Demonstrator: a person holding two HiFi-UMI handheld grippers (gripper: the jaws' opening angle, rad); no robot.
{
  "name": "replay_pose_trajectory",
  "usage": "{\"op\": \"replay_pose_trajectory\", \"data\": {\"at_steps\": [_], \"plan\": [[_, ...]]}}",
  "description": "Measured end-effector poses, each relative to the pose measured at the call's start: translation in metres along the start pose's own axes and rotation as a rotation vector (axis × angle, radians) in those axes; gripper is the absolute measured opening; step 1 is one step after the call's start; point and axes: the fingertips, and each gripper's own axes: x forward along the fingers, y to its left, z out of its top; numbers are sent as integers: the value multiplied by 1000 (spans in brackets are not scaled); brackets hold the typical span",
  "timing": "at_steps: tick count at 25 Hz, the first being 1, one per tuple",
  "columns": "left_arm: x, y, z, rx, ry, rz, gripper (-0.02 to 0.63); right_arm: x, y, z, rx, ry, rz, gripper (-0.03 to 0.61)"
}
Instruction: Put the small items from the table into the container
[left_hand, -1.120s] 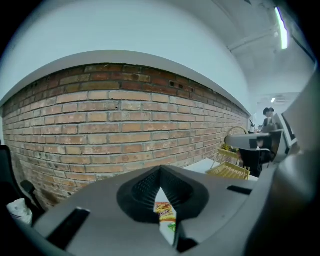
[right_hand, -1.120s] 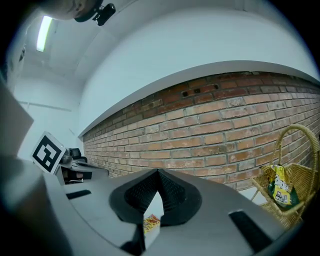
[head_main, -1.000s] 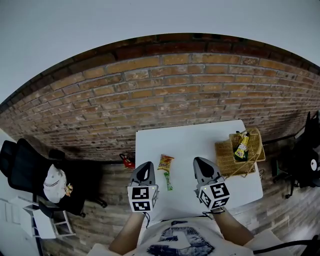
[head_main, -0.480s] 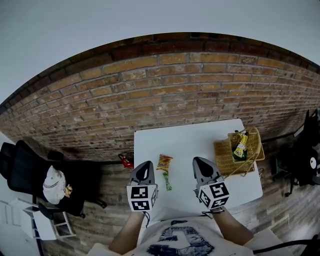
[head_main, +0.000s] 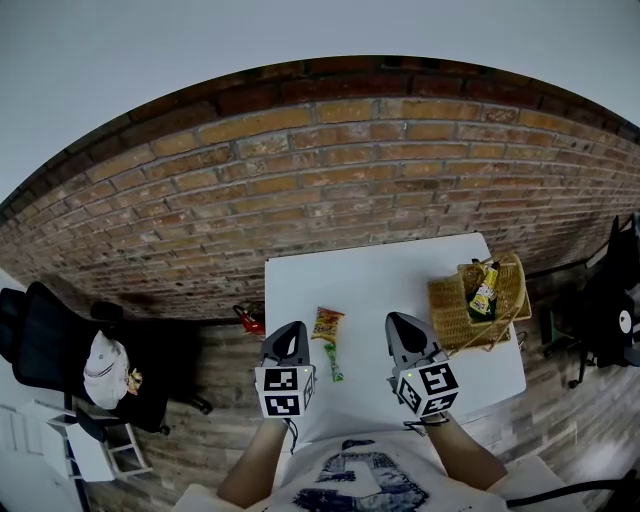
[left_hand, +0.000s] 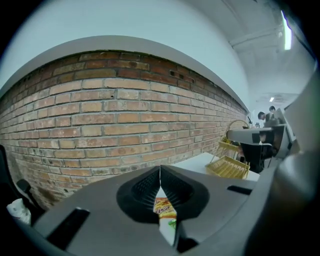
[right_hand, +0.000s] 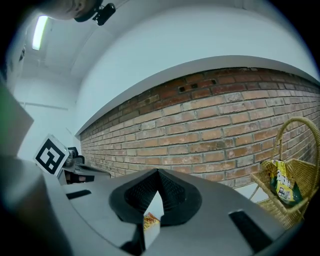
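Behind the white counter runs a brick wall, and the wicker basket stands at the counter's right end with one yellow-green packet already in it. Two small items are left out, both well to the left of the basket: an orange snack packet and a thin green sachet end to end with it. I cannot tell whether they touch.

My worry is the pick itself. Both items lie flat and thin on a smooth top. If I come down with the jaws together, or open them too late, I expect to shove the packet further from the basket, perhaps toward the counter's edge on that far side. A shallow pinch on slick wrapping could also slip on the way over. Because the two items lie so close, I might drag the sachet along. The basket looks light, so a clumsy drop against its rim could tip it.

My left hand-held gripper is closed on nothing. It sits just beside the orange packet, on the side away from the basket. My right hand-held gripper is likewise closed and empty, between the two items and the basket.
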Motion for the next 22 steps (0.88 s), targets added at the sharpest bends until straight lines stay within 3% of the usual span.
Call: {"op": "replay_pose_trajectory", "data": {"at_steps": [8, 22], "plan": [[33, -2, -26, -13, 62, -58, 55, 16, -14, -16, 10, 42, -29, 20], [92, -13, -83, -54, 245, -175, 292, 50, -26, -44, 14, 132, -37, 20]]}}
